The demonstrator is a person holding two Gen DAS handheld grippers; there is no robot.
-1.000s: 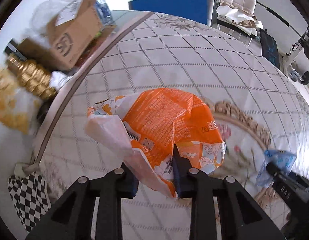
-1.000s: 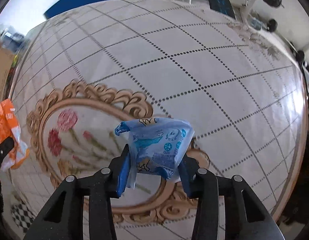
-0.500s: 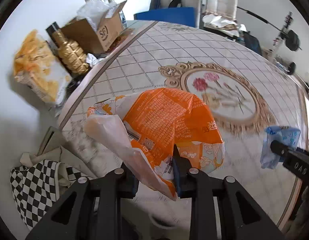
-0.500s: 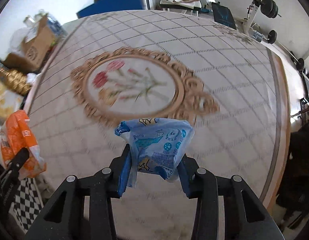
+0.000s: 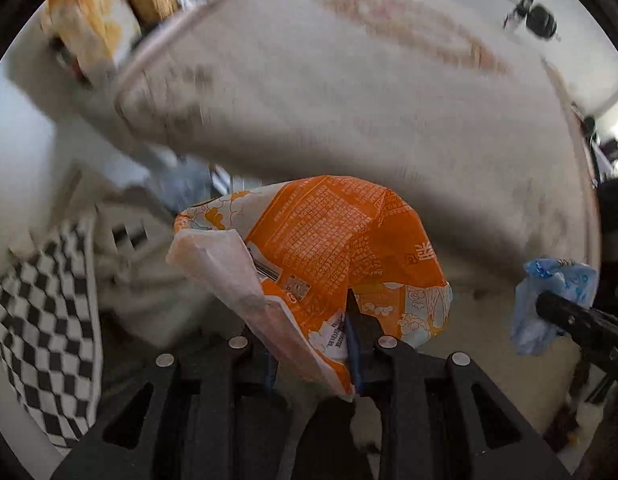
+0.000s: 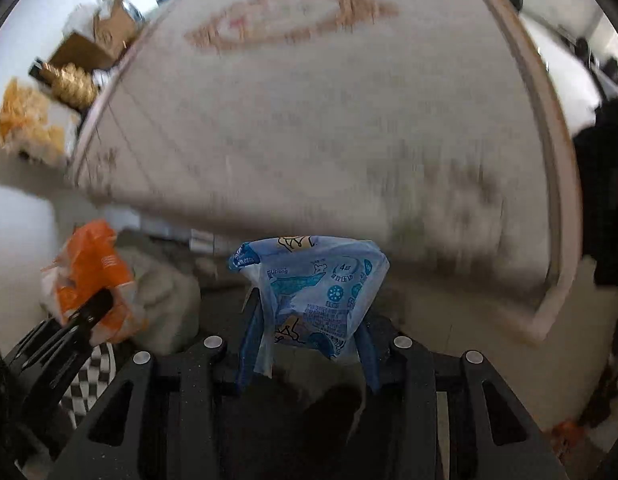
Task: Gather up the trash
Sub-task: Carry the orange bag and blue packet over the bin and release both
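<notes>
Left tool (image 5: 312, 354) is clamped on the orange wrapper (image 5: 337, 252), the lower edge of the packet pinched between its two fingers (image 5: 359, 344) while the crumpled bulk fans out ahead of the tips, a pale flap folded off to the left side. Right tool (image 6: 305, 354) is clenched on the blue wrapper (image 6: 317, 288); the blue pads sit on either side of it and the packet bulges forward past them, a thin strip of it dangling down between the arms. Both packets are up in the air, off the tabletop (image 5: 369, 100), which smears across the upper part of each view with its oval ornament only a blur. From the left camera the blue packet shows at the far right, gripped by the other tool; from the right camera the orange one shows at the lower left, likewise held. Below the left tool there is a black-and-white checkered cloth (image 5: 41, 320) and a pale bundle beside it. Along the tabletop's far left edge: a cardboard box (image 6: 97, 42), a gold bottle (image 6: 71, 82), a yellow bag (image 6: 25, 126)
</notes>
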